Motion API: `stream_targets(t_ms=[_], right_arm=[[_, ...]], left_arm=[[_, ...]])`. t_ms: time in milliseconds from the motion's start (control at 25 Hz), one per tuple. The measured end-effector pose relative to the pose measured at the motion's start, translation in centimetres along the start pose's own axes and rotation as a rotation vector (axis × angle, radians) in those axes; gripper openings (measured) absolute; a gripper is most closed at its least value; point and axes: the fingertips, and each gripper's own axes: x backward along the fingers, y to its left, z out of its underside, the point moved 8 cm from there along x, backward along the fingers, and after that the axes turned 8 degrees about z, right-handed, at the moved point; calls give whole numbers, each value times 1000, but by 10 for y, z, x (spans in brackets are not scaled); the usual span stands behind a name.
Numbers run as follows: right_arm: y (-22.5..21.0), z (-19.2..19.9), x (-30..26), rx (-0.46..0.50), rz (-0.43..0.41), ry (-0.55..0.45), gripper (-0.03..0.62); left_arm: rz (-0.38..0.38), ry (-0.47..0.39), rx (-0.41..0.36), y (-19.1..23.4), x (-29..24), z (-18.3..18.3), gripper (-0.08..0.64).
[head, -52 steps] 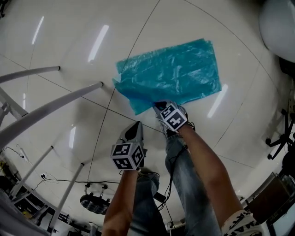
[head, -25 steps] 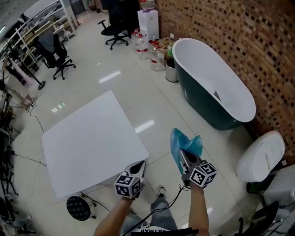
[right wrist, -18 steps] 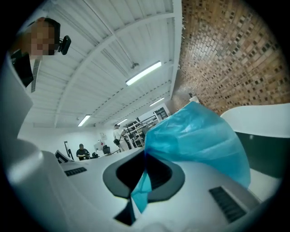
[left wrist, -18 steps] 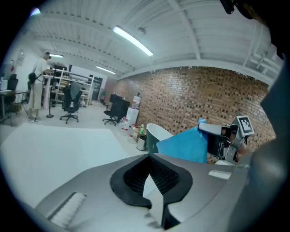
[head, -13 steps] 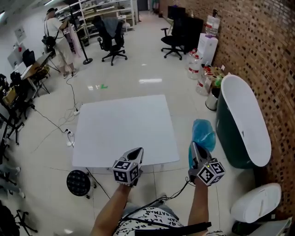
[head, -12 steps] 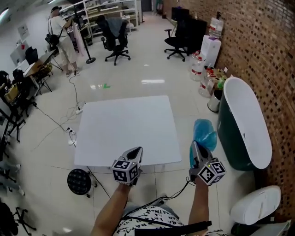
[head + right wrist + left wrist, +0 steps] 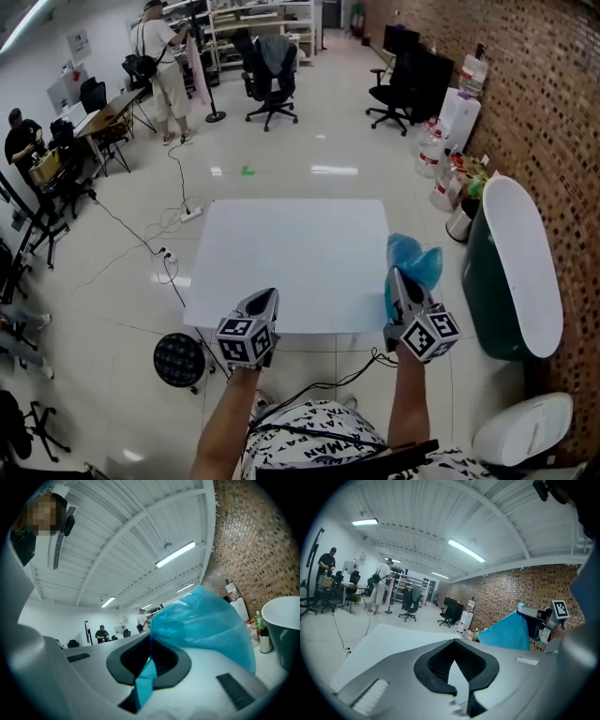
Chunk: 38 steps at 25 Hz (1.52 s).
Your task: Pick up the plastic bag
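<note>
- The plastic bag (image 7: pixel 413 260) is held clear of the floor by the right gripper (image 7: pixel 394 281). It is bunched into a blue crumple that stands up past the jaw tips.
- Two seconds ago the bag lay spread flat on the floor tiles with the right gripper at its near edge. Since then it has been lifted and carried up to about the level of the white surface (image 7: pixel 291 253).
- In the right gripper view a strip of blue film is seen pinched between the right jaws, which are closed on it. The rest of the bag billows over the upper jaw.
- The left gripper (image 7: pixel 265 298) is held in the air at the near edge of the surface. Its jaws are shut and nothing is between them, so no part in the grip is taken by it.
- From the head view the bag appears between the right edge of the surface and the bathtub (image 7: pixel 518 272). Whether it overhangs the surface cannot be told with certainty.
- The pick-up is judged to be achieved. Only a thin fold is gripped, so a slip of the film remains the likely risk.
</note>
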Motion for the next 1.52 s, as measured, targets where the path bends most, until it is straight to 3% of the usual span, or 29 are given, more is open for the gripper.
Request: stream_targets(t_ms=[640,1520], right_arm=[[49,-9,-31,52,-8,-26,11],[38,-21,-24,55,-9,-54,11]], left_arm=[[15,1,2,42,15,-12,0],[4,-14,23,36,13,-5,0]])
